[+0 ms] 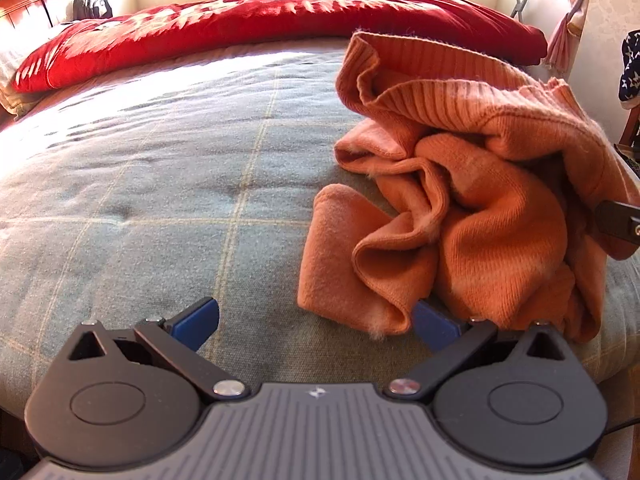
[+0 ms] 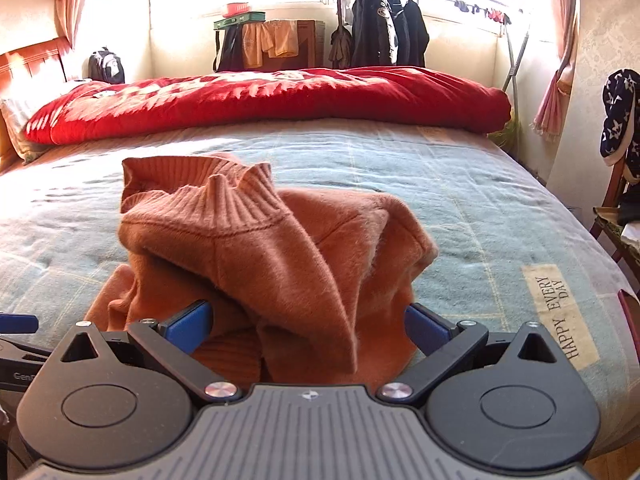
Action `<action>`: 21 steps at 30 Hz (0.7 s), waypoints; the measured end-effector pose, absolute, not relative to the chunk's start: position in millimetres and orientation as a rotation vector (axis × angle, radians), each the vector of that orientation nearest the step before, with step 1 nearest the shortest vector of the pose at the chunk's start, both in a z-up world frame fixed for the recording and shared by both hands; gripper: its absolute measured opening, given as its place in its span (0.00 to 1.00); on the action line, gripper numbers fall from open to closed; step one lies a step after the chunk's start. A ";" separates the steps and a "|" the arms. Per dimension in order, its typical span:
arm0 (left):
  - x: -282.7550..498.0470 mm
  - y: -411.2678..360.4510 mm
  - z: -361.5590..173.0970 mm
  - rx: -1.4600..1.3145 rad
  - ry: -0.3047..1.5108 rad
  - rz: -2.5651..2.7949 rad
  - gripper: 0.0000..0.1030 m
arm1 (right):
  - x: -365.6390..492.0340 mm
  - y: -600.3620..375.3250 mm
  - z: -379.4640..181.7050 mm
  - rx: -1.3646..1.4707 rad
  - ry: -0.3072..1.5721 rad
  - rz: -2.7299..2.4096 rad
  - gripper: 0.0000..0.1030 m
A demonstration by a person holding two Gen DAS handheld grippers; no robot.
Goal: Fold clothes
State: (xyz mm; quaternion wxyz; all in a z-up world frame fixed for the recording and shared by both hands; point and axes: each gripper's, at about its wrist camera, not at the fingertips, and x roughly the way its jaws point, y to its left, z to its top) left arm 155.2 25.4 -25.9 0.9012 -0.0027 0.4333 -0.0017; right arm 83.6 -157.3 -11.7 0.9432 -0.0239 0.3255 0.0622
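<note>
An orange knit sweater [image 1: 472, 184] lies crumpled on the blue-grey checked bed cover [image 1: 160, 184], with its ribbed hem turned up at the top. My left gripper [image 1: 316, 322] is open at the near edge of the bed. A fold of the sweater reaches in beside its right finger [image 1: 434, 326]. In the right wrist view the sweater [image 2: 256, 248] is heaped straight ahead. My right gripper [image 2: 308, 328] stands open, and fabric hangs down between its blue fingers. A black part of the right gripper [image 1: 618, 224] shows at the sweater's right side.
A rolled red quilt [image 2: 264, 96] lies across the far side of the bed. Behind it, dark coats hang on a clothes rack [image 2: 384, 28] by the window. A chair draped with star-print cloth [image 2: 618, 120] stands at the right. The bed cover [image 2: 500, 208] lies bare left and right of the sweater.
</note>
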 end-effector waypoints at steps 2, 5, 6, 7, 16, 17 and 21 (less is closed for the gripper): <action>168.4 23.1 -29.8 -0.003 0.907 -0.022 1.00 | 96.7 -157.8 -17.8 -0.068 0.683 0.125 1.00; 187.3 24.4 -41.8 -0.036 0.945 -0.068 1.00 | 113.5 -156.9 -28.3 -0.103 0.704 0.121 1.00; 191.4 25.9 -45.8 -0.059 0.958 -0.088 1.00 | 118.5 -156.3 -32.0 -0.116 0.708 0.120 1.00; 194.2 27.3 -49.6 -0.073 0.967 -0.107 1.00 | 121.8 -157.0 -35.3 -0.122 0.710 0.134 1.00; 191.0 32.3 -67.7 -0.053 0.946 -0.195 1.00 | 131.1 -171.4 -54.5 -0.073 0.753 0.234 1.00; 188.3 31.9 -69.3 -0.044 0.933 -0.200 1.00 | 131.1 -172.8 -55.6 -0.070 0.760 0.240 1.00; 176.8 30.5 -72.7 -0.001 0.891 -0.219 1.00 | 116.6 -169.8 -50.8 -0.143 0.706 0.212 1.00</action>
